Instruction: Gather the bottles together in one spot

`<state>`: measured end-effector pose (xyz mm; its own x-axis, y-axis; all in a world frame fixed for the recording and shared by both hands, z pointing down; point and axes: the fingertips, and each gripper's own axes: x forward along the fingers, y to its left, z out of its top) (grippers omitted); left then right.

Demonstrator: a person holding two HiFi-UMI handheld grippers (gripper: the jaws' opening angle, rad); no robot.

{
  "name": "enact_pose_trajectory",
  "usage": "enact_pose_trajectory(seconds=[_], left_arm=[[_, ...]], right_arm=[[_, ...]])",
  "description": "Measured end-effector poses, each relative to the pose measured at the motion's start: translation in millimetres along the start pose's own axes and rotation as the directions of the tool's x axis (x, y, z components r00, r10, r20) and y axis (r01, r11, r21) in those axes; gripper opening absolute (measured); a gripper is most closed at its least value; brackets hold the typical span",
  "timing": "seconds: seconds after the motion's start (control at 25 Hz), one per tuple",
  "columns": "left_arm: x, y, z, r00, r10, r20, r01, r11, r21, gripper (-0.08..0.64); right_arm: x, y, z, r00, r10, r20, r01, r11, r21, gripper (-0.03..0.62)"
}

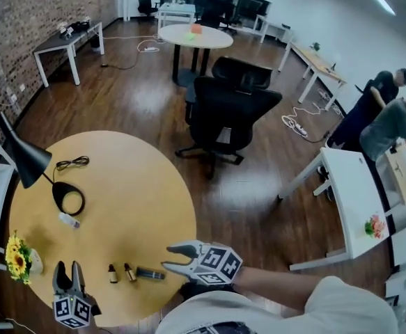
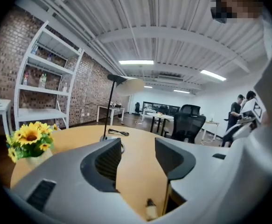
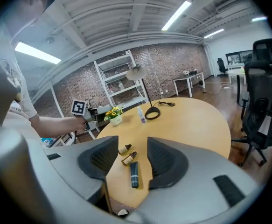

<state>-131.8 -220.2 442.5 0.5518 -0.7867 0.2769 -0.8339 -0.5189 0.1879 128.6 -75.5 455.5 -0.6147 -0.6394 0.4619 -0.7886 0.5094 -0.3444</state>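
On the round table [image 1: 147, 179], close to its near edge, a short row: a dropper [image 1: 113, 274], a second dropper [image 1: 130, 273] just right of it, then a dark tube [image 1: 150, 275] lying flat, all near one another but apart. Seemingly on their sides, both droppers, caps away from the edge; not certain. Farther in and well apart from the row, a white bottle [image 1: 68, 220] just beside the base of the lamp [image 1: 68, 197], with a black cable [image 1: 72, 163] beyond and flowers [image 1: 18, 257] at the left edge. Left gripper [image 1: 67, 268] at the near-left edge, between flowers and droppers, pointing across the table; jaws spread wide, only bare tabletop in the gap, one dropper low in its own view and touching neither pad. Right gripper [image 1: 170, 257] just right of the tube, pointing left along the row; jaws parted, holding nothing, the droppers and tube framed in the gap farther on, clear of both pads. Behind it, a bare forearm [image 1: 279, 282]. Height of either gripper above the tabletop not readable.
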Motion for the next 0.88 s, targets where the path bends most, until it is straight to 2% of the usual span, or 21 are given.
enact_pose_trajectory(seconds=[0.12,0.32,0.56,0.76,0.88], left_arm=[[-55.0,-27.8,-22.1,0.997,-0.060,-0.055,0.057,0.997,-0.052,0.219],[-119.3,-105.1,-50.1,0.991,-0.071,-0.113,0.060,0.994,-0.094,0.219],[-205.2,-98.0,-77.4,0.991,-0.039,-0.129,0.024,0.993,-0.112,0.219],[-242.9,-98.6,-95.4,0.988,-0.015,-0.155,-0.011,0.986,-0.166,0.219],[-256.2,-106.8,-97.9,0.986,0.018,-0.166,-0.044,0.987,-0.157,0.219]], right_arm=[[-6.4,38.3,-0.4,1.000,0.002,0.025,-0.001,1.000,-0.027,0.222],[-40.6,55.7,-22.2,0.998,0.014,0.053,-0.011,0.999,-0.049,0.222],[-36.8,128.1,-48.2,0.999,-0.020,0.028,0.022,0.997,-0.072,0.222],[-42.8,151.8,-57.9,0.999,-0.031,0.018,0.032,0.994,-0.108,0.223],[-51.5,149.9,-60.5,1.000,-0.030,0.011,0.031,0.991,-0.127,0.224]])
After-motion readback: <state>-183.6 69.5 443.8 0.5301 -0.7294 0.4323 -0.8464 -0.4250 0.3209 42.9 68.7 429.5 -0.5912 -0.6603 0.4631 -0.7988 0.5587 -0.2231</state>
